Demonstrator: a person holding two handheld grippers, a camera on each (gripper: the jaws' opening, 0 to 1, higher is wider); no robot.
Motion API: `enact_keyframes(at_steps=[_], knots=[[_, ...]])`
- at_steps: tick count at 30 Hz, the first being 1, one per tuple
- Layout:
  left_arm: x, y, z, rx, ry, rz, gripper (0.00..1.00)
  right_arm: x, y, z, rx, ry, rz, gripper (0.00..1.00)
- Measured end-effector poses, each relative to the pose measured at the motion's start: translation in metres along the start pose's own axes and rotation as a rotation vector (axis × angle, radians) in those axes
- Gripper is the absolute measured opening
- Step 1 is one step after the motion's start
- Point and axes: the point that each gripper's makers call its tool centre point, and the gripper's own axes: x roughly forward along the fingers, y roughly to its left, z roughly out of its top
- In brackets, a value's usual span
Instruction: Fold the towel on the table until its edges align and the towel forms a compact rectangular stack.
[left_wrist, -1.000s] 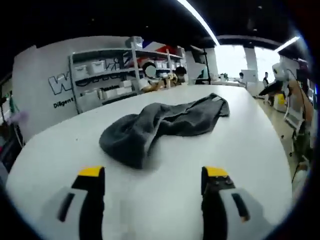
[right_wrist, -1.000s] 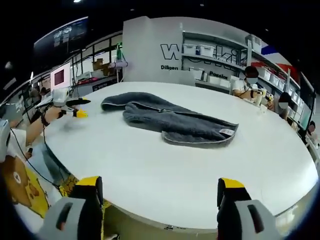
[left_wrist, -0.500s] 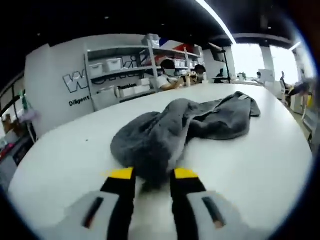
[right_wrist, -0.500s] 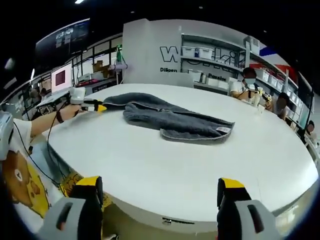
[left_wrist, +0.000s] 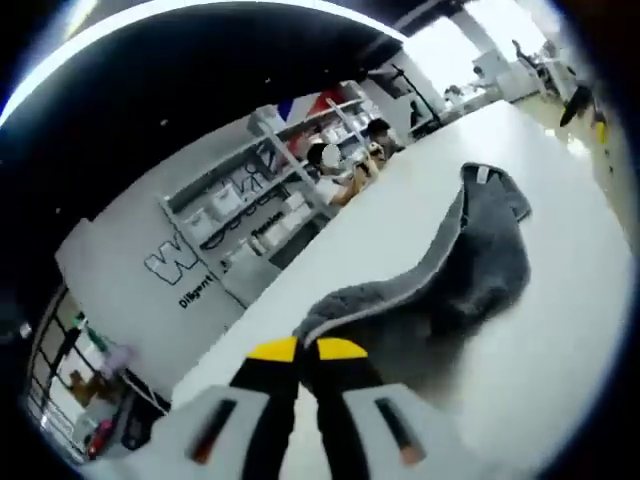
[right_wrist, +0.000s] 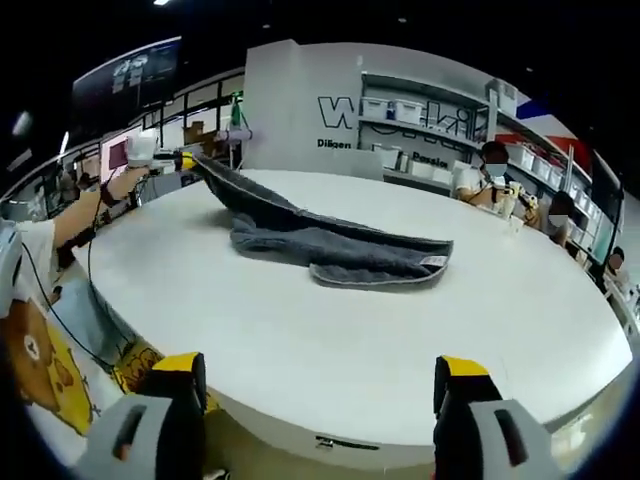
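White lettering-panelled wall (right_wrist: 320, 110) behind the shelves (right_wrist: 425, 115) carries dark writing too cut off to read beyond a large "W" and a smaller word starting "Dilgen". On the white table (right_wrist: 350, 330) lies the grey towel (right_wrist: 340, 250), a small pale label at its far corner, one end raised off the surface. That end is pinched in the left gripper (left_wrist: 306, 350), its yellow-tipped jaws nearly together, while the right gripper (right_wrist: 318, 375) hovers at the table's near edge, jaws wide apart and holding nothing.

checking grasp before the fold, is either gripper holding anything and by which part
The left gripper is shut on the towel at one end edge, lifting it; the right gripper holds nothing.
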Motion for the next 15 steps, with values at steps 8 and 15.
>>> enact_keyframes(at_steps=[8, 15], knots=[[-0.059, 0.02, 0.065, 0.017, 0.105, -0.154, 0.05, -0.006, -0.001, 0.004, -0.003, -0.025, 0.001, 0.99], [-0.117, 0.044, 0.105, 0.039, 0.137, -0.144, 0.05, -0.008, -0.014, 0.007, 0.0, -0.048, -0.006, 0.99]])
